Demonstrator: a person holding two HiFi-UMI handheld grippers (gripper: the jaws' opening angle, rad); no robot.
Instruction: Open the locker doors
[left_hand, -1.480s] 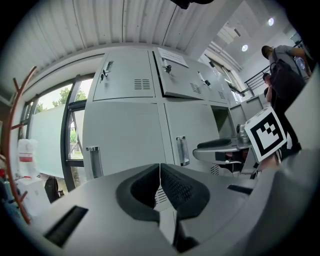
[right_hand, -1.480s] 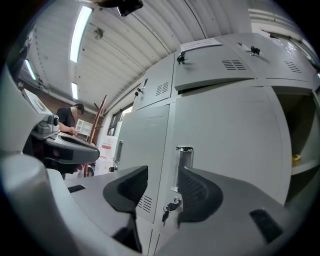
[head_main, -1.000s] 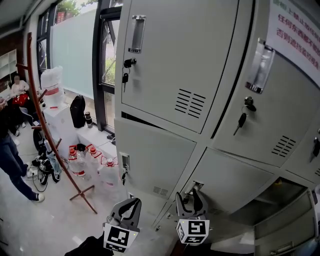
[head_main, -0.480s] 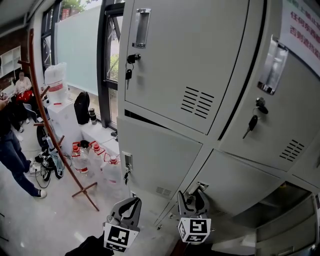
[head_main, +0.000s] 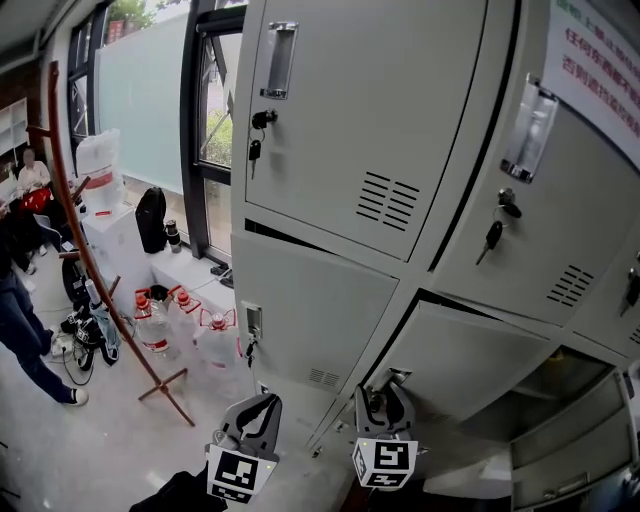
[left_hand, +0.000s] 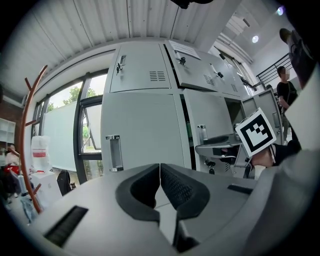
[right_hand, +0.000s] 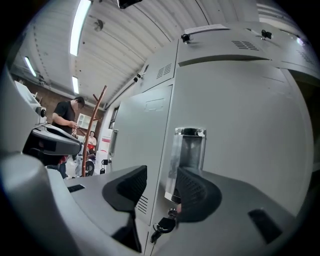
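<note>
The stiff, probably light steel locker door (right_hand: 240, 115) should pull by its recessed handle (right_hand: 188, 150), whose edge stands between the right gripper's (right_hand: 161, 175) closing jaws; the left gripper's (left_hand: 160, 172) jaws are clenched, empty.

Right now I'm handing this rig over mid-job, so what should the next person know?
Left hand-held gripper: shut, empty, held off the lockers.
Right hand-held gripper: jaws closing around the chrome handle of a lower door, not yet clamped.
Done: bottom-right locker stands open.
Left: pull this door, then the closed doors above.
</note>
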